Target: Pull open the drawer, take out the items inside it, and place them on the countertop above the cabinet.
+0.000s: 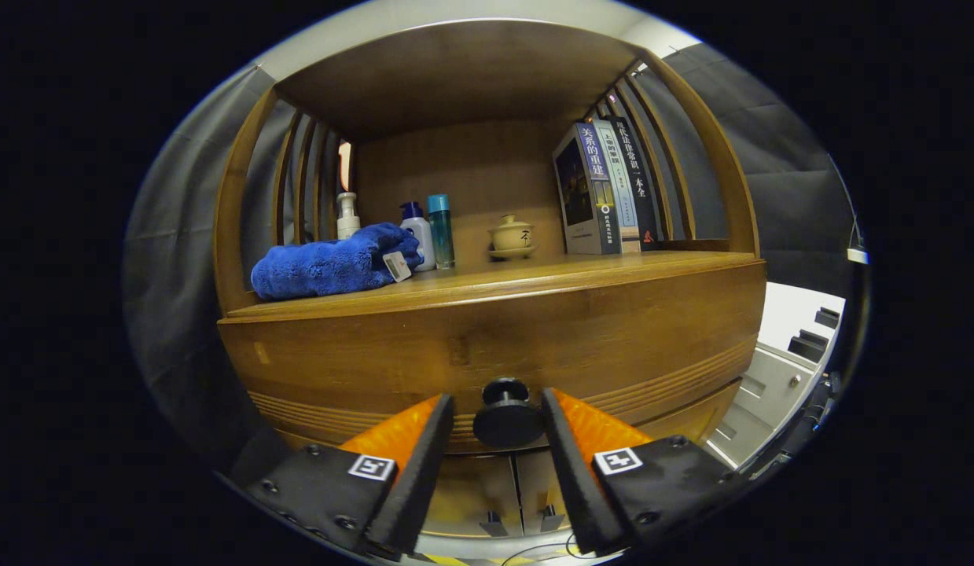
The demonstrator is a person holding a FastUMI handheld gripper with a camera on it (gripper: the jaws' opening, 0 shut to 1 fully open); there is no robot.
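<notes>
A wooden cabinet fills the view, with a closed drawer front (487, 346) just under its countertop (534, 279). A round dark knob (508, 415) sticks out from the drawer's lower middle. My gripper (498, 413) is open, and the knob sits between its two fingers (435, 440) with a small gap on each side. The drawer's inside is hidden.
On the countertop lie a folded blue towel (329, 267), a white pump bottle (347, 216), a blue-capped bottle (417, 232), a teal bottle (440, 229), a small lidded teacup (512, 236) and upright books (600, 189). Lower cabinet doors (518, 491) sit below the drawer.
</notes>
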